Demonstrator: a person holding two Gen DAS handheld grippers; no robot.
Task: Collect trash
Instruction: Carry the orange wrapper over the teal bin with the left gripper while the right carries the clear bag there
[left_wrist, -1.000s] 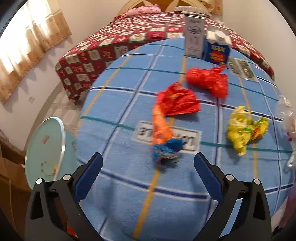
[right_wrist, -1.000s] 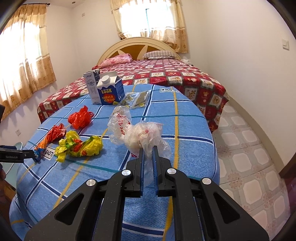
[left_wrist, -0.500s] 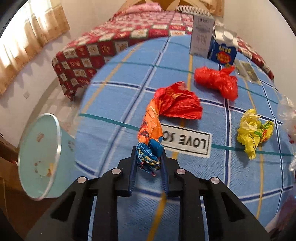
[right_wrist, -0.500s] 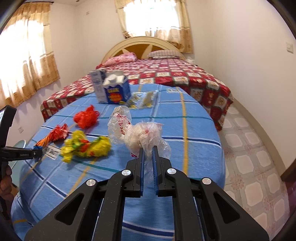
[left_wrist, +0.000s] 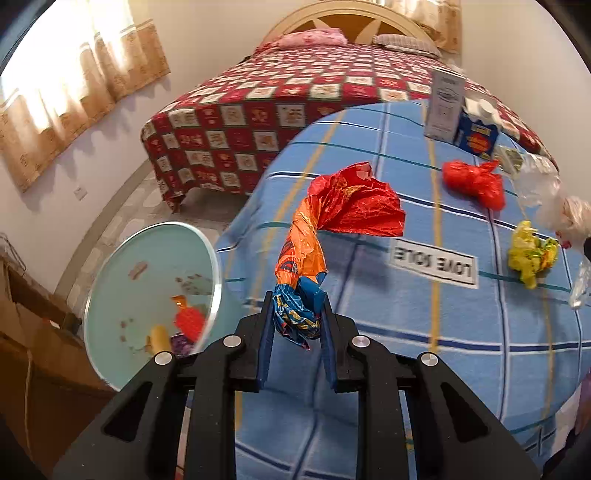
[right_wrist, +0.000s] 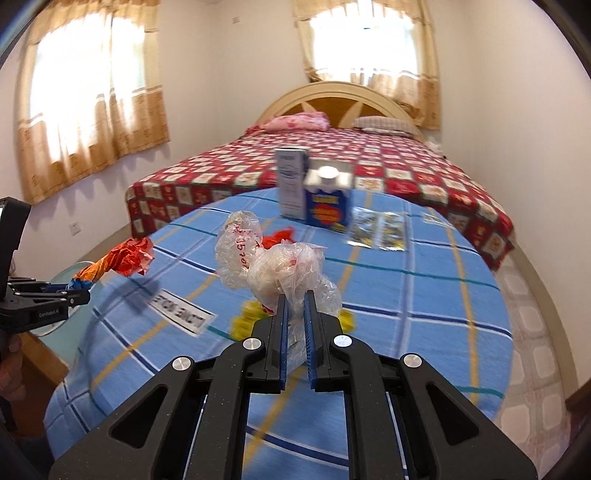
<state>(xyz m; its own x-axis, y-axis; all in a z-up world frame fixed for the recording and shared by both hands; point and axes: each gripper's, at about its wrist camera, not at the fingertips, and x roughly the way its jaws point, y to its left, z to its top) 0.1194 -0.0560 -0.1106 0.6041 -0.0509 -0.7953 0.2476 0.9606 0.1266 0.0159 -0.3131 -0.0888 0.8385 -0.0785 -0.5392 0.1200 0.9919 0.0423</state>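
My left gripper (left_wrist: 296, 306) is shut on the blue end of a long crumpled wrapper (left_wrist: 332, 214), orange in the middle and red at the far end, lifted off the blue checked table (left_wrist: 406, 332). The same wrapper (right_wrist: 125, 254) shows at the left of the right wrist view, held by the left gripper (right_wrist: 83, 293). My right gripper (right_wrist: 294, 306) is shut on a bunched clear plastic bag (right_wrist: 273, 258) raised above the table. A pale green bin (left_wrist: 122, 273) with some trash inside stands left of the table.
On the table lie a red plastic bag (left_wrist: 476, 181), a yellow wrapper (left_wrist: 528, 254), a blue milk carton (right_wrist: 327, 199), a grey carton (right_wrist: 291, 181) and foil sachets (right_wrist: 376, 229). A bed with a red patterned cover (right_wrist: 369, 162) stands behind. A wooden cabinet (left_wrist: 40, 350) sits left of the bin.
The left gripper closed on the blue end of the wrapper, lifted it and carried it left toward the bin. The right gripper moved left across the table with the plastic bag.
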